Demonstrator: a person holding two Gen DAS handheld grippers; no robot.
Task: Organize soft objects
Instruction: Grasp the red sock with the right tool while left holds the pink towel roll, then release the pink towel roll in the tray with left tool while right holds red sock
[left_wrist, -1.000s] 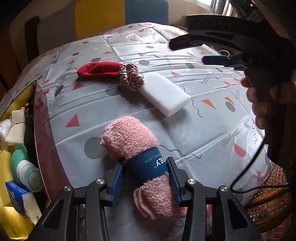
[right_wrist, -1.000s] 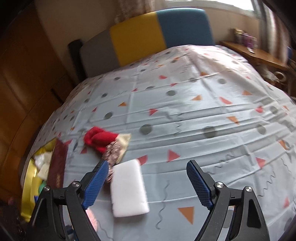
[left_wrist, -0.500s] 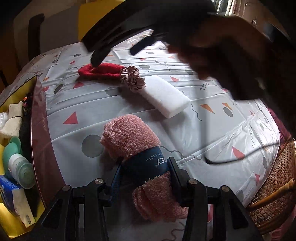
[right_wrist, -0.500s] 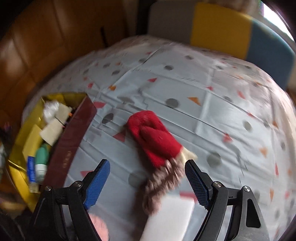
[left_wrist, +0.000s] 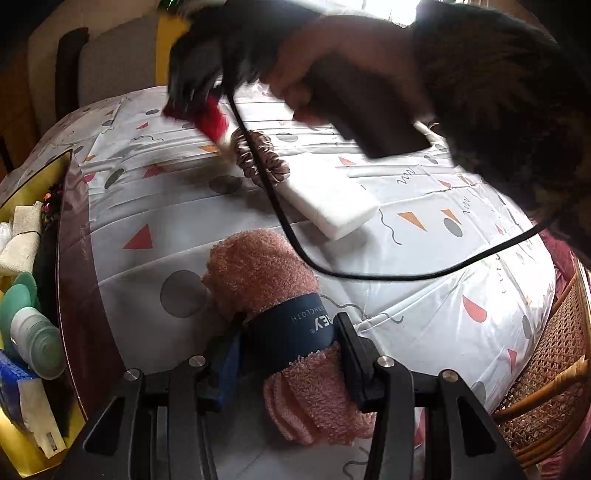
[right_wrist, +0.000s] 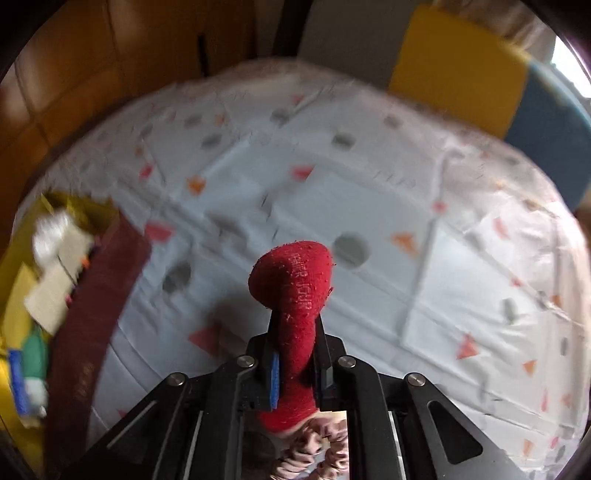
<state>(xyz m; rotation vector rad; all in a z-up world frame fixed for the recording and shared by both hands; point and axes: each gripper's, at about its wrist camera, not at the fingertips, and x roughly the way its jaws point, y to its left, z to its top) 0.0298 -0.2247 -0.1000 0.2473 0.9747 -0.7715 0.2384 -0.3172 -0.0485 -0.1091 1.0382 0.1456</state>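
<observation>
Left claw (left_wrist: 291, 354) clamped on pink rolled washcloth (left_wrist: 273, 295) lying on tabletop (left_wrist: 424, 314) near white sponge (left_wrist: 332, 203). Right claw (right_wrist: 297, 365) squeezed tight on red sock (right_wrist: 295, 295), scrunchie (right_wrist: 317, 450) just behind. Yellow box (left_wrist: 22, 446) at left tabletop edge.

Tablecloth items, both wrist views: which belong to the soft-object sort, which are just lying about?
In the job:
- pink washcloth roll, in the left gripper
- red sock, in the right gripper
- scrunchie
- white sponge block
- yellow box

Lying about:
- black cable
- wicker chair
</observation>
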